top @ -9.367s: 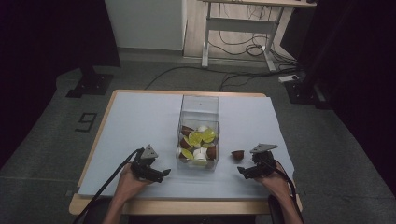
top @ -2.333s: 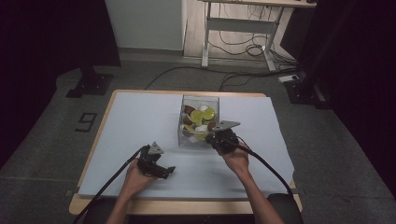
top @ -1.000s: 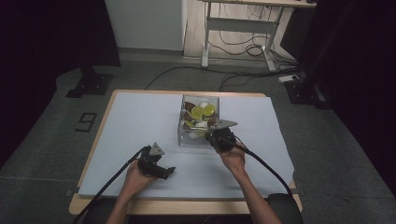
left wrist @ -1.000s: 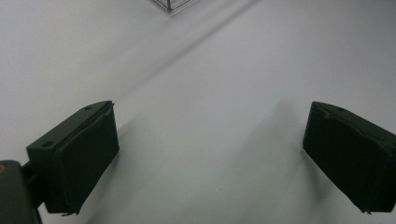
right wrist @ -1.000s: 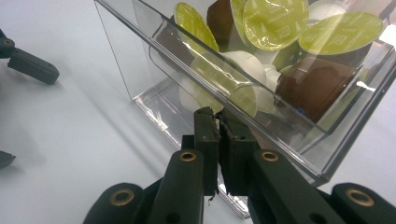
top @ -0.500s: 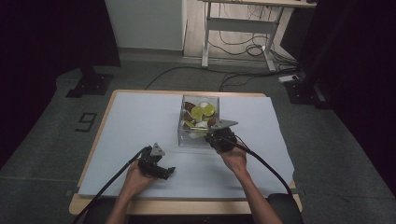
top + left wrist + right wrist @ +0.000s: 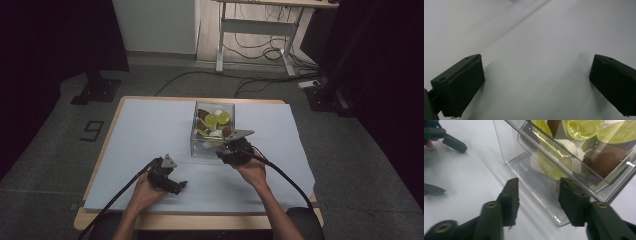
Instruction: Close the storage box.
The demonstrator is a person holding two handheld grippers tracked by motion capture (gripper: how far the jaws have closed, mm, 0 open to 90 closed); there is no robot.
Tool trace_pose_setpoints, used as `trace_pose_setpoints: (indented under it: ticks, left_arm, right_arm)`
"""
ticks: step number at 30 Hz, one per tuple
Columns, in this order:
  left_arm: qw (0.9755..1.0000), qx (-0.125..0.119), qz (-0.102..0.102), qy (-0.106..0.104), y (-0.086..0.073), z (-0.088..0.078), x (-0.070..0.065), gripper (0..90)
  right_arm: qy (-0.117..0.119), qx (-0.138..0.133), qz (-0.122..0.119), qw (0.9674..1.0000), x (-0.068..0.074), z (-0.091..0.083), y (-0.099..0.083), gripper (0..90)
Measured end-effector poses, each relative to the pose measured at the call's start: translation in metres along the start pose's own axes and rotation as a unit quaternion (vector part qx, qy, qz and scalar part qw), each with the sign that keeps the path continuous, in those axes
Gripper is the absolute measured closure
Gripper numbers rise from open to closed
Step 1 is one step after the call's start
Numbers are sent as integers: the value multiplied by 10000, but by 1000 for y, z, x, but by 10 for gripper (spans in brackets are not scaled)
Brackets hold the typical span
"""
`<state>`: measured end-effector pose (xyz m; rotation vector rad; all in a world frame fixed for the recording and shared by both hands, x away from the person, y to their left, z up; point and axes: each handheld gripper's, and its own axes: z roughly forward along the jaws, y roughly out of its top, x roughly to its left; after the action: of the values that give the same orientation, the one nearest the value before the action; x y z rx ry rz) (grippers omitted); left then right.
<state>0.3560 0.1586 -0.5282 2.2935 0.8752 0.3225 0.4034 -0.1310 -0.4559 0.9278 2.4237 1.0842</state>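
At the clear box (image 7: 554, 192), the right tool (image 7: 537, 202) has just been opening, empty.

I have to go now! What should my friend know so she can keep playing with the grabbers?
Right gripper: jaws have just been opening, nothing between them, at the near wall of the clear box.
Left gripper: open, holding nothing, over the bare blue-grey mat.
Coffee pods, green, brown and white, lie in the box.
Done: a brown pod from the mat went in.
Left: I see no pods on the mat.
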Motion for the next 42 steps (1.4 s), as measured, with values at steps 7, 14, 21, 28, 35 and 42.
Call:
trace_pose_setpoints:
  ticks: [7,14,21,28,35,42]
  left_arm:
    - [10000,-7,-3,2,0,0,0,0]
    - [10000,-12,-3,4,0,0,0,0]
    - [10000,-10,-2,3,0,0,0,0]
    - [10000,-14,-5,3,0,0,0,0]
    - [10000,-16,-4,5,0,0,0,0]
    - [10000,-19,-6,5,0,0,0,0]
  right_arm:
    - [102,98,15,9999,0,-5,-2,377]
    - [207,259,-21,9994,0,-11,-6,309]
    - [285,295,-41,9992,-1,-19,-10,290]
    - [319,345,4,9989,-5,-26,-17,243]
    - [196,350,63,9992,-9,-33,-21,165]
    - [-21,382,109,9992,-13,-38,-25,124]
